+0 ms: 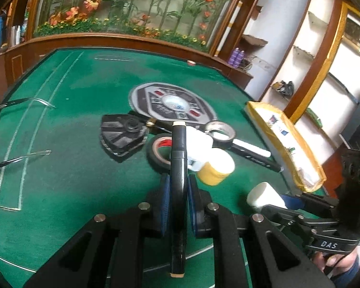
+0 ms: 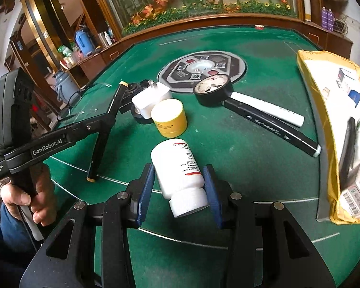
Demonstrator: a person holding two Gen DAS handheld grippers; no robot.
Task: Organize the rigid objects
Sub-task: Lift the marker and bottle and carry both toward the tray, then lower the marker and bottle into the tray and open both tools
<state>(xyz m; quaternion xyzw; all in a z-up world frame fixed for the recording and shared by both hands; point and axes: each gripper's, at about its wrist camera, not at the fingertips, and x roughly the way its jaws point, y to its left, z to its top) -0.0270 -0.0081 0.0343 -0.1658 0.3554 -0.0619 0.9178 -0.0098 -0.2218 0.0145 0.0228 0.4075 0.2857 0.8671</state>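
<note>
My left gripper (image 1: 178,192) is shut on a black marker (image 1: 178,158) with beige end caps, held lengthwise between the blue pads above the green table (image 1: 84,172). In the right wrist view the left gripper (image 2: 108,117) and its marker (image 2: 100,144) hang at the left, a hand on the handle. My right gripper (image 2: 178,188) is shut on a white pill bottle (image 2: 180,168) with a red-striped label, cap toward the camera, tilted and clear of the felt. In the left wrist view the right gripper (image 1: 288,201) shows at the lower right with that bottle (image 1: 264,194).
On the felt lie a yellow jar (image 2: 169,118), a white plug (image 2: 151,98), black tape rolls (image 2: 213,91) (image 1: 159,153), two long pens (image 2: 271,120), a black triangular piece (image 1: 122,134) and glasses (image 1: 19,105). A yellow-taped box (image 2: 309,76) with small items sits at the right.
</note>
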